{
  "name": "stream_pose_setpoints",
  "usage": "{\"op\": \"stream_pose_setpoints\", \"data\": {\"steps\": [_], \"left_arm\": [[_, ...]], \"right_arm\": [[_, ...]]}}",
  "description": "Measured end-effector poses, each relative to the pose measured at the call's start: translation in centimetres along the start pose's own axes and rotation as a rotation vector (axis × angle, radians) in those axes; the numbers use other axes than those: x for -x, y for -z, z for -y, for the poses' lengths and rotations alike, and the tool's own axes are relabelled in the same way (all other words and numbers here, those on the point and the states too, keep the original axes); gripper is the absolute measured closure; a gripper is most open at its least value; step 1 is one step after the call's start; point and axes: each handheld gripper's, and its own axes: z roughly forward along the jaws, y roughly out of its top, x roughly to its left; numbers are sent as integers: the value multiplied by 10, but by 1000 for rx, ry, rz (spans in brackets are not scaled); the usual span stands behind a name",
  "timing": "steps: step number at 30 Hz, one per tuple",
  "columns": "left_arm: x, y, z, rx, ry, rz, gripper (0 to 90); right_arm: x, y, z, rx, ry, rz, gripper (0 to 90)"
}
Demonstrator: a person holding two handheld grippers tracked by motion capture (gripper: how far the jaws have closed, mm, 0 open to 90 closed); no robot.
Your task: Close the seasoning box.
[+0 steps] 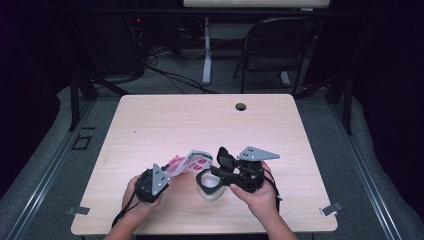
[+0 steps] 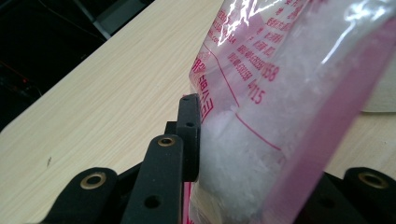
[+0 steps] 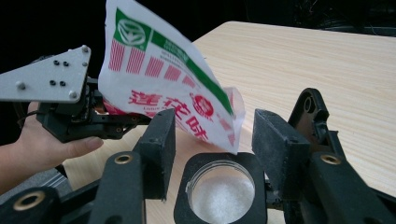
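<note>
- Left fingers (image 2: pixel 189 135) clamped on the lower part of the bag (image 2: pixel 261 116); white crystals pressed against the pad, bag tipped up and leaning toward 2 o'clock of the left gripper (image 1: pixel 150 184) in the high view.
- Right fingers (image 3: pixel 161 144) spread wide, either side of the jar (image 3: pixel 222 189) at the front tabletop edge; not pressing on it as far as can be seen. Right gripper (image 3: pixel 212 154) parted, nothing held.
- Bag's open corner hanging just above the jar mouth, at 12 o'clock of it in the right gripper view; cannot tell whether touching the rim.
- Jar standing upright on the tabletop (image 1: pixel 200 120), between the two hands, at 3 o'clock of the left gripper in the high view.
- Progress, judged: pouring under way. White grains already lying in the jar, filling only the bottom; plenty left in the bag. Left to do, probably: tip further, top up the jar, set the bag down.
- No stream of grains visible at this instant.
- Count: one bag, one jar, two grippers, two hands. No lid seen on the tabletop.
- Beyond the tabletop: one folding chair (image 1: pixel 277 45) at 12 o'clock, dark floor around.
</note>
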Motion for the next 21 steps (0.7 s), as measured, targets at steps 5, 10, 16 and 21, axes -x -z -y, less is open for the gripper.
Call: {"op": "stream_pose_setpoints", "data": {"steps": [5,10,16,21], "left_arm": [[-9,3,2,12,55,0,765],[-17,5,5,18,94,-13,766],[-31,9,10,25,160,-44,766],[-45,13,17,18,205,-91,766]], "right_arm": [[1,2,0,1,-1,0,501],[3,7,-3,8,-19,-7,519],[6,9,-3,-11,-24,-17,536],[8,13,-4,-35,-4,11,572]]}}
